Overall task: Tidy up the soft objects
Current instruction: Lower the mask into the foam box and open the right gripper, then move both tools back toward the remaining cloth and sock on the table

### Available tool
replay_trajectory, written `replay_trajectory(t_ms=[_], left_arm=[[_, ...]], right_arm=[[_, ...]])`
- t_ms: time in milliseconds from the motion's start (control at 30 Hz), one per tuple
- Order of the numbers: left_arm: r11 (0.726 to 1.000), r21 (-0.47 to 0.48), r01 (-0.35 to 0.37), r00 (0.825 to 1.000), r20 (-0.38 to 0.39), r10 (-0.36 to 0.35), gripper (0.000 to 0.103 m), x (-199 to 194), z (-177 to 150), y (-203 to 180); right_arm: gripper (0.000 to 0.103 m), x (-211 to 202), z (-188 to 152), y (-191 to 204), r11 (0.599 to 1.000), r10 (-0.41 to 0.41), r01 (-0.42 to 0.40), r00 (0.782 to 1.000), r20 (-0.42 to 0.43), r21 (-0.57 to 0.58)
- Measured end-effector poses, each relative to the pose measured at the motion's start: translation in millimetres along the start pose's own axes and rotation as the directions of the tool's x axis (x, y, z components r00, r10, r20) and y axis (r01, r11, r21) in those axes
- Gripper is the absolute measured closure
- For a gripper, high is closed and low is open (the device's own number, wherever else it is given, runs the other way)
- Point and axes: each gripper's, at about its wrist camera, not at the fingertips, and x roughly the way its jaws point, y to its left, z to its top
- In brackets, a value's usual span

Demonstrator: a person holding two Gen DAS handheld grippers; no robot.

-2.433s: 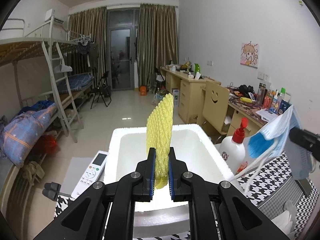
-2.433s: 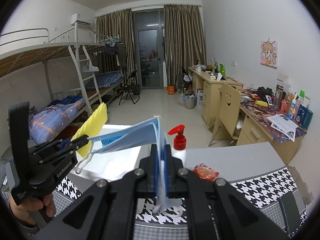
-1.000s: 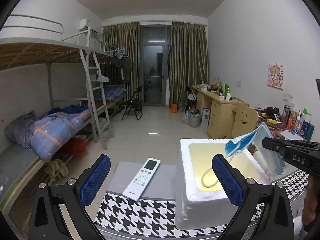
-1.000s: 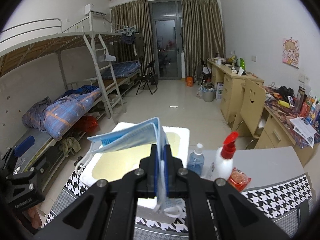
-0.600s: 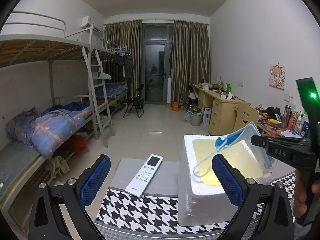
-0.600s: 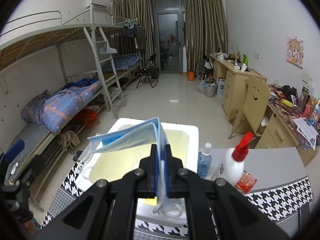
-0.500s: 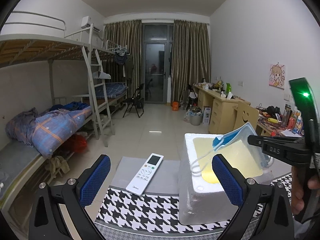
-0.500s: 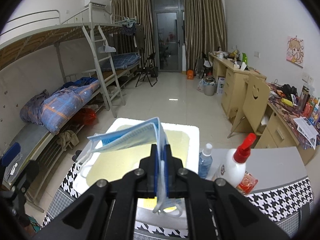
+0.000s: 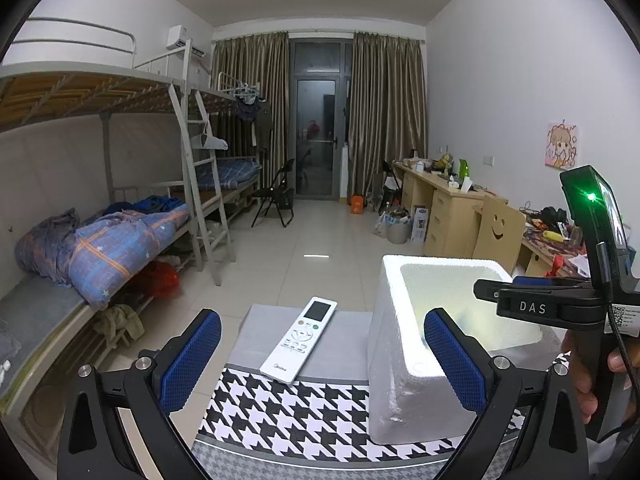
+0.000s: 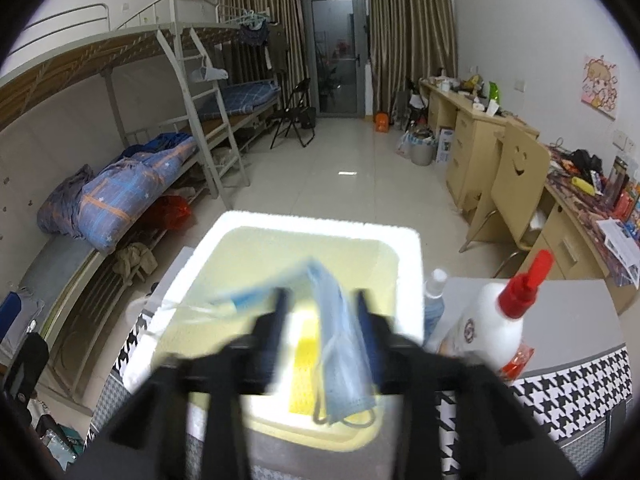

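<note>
A white foam box (image 9: 390, 364) stands on the table, and its rim (image 10: 316, 220) fills the middle of the right wrist view. A yellow foam net (image 10: 302, 376) lies inside it. A blue face mask (image 10: 340, 356) hangs loose between the parted jaws of my right gripper (image 10: 320, 316), over the box; the view is blurred. My right gripper also shows in the left wrist view (image 9: 486, 290), reaching over the box. My left gripper (image 9: 316, 360) is open and empty, left of the box, above the table's front part.
A white remote (image 9: 300, 338) lies on the grey mat left of the box. A red-capped white pump bottle (image 10: 500, 324), a small sanitizer bottle (image 10: 434, 304) and a red packet (image 10: 516, 362) stand right of the box. The checkered cloth (image 9: 296, 412) covers the table front.
My right gripper has gone down over the box and opened, letting go of the mask. Earlier my left gripper released the yellow net into the box and drew back left.
</note>
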Motion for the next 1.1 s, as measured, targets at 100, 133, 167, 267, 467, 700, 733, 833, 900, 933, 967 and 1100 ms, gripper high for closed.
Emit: replay_trajectory(t_ms=[100, 133, 167, 267, 467, 700, 733, 833, 900, 933, 967, 1100], left_arm=[[1.0, -0.001, 0.002, 1.0, -0.004, -0.002, 0.001, 0.0, -1.0, -0.6], [1.0, 0.001, 0.004, 1.0, -0.005, -0.004, 0.001, 0.3, -1.1, -0.9], [1.0, 0.004, 0.005, 1.0, -0.006, -0.005, 0.001, 0.4, -0.9, -1.5], [1.0, 0.007, 0.01, 1.0, -0.003, -0.01, 0.001, -1.8, 0.7, -3.6], [1.0, 0.016, 0.011, 1.0, -0.002, -0.011, 0.001, -3.3, 1.9, -8.4], [1.0, 0.015, 0.027, 1.0, -0.009, -0.027, 0.001, -13.3, 1.6, -14.8], [0.999, 0.017, 0.027, 1.0, -0.008, -0.027, 0.001, -13.7, 2.5, -15.7], [0.999, 0.03, 0.034, 0.999, -0.004, -0.034, 0.001, -18.2, 2.0, -19.6], [0.999, 0.029, 0.033, 0.999, 0.0, -0.033, 0.001, -22.3, 1.3, -21.0], [0.999, 0.029, 0.035, 0.999, 0.0, -0.035, 0.001, -23.0, 2.1, -20.6], [0.999, 0.03, 0.037, 0.999, 0.001, -0.037, 0.001, -25.7, 2.2, -21.5], [0.998, 0.034, 0.044, 0.999, 0.013, -0.044, 0.001, -34.7, 3.6, -22.9]], right_arm=[[0.034, -1.5, -2.5, 2.6, 1.0, -0.013, 0.013, 1.0, 0.001, -0.024], [0.034, -3.1, -3.3, 3.4, 0.999, -0.012, 0.012, 1.0, 0.0, -0.034], [0.034, -5.4, -4.2, 3.4, 0.999, -0.014, 0.015, 1.0, 0.005, -0.037], [0.034, -10.3, -4.2, 1.5, 0.999, -0.006, 0.006, 1.0, 0.015, -0.033], [0.016, -30.7, -5.2, -1.8, 0.998, -0.032, 0.036, 0.996, 0.082, -0.045], [0.009, -51.5, -12.7, 2.4, 0.996, -0.023, 0.033, 0.992, 0.124, -0.08], [0.009, -55.2, -13.3, 1.9, 0.996, -0.019, 0.03, 0.991, 0.13, -0.08], [0.009, -64.2, -13.5, -0.4, 0.997, -0.007, 0.017, 0.99, 0.139, -0.071], [0.009, -68.4, -16.6, 0.5, 0.998, -0.016, 0.025, 0.988, 0.151, -0.058], [0.009, -70.5, -17.2, 0.4, 0.998, -0.017, 0.026, 0.988, 0.152, -0.058], [0.009, -72.2, -17.7, 0.7, 0.998, -0.015, 0.025, 0.988, 0.153, -0.058], [0.009, -82.7, -23.4, -2.8, 0.998, -0.013, 0.022, 0.986, 0.169, -0.051]])
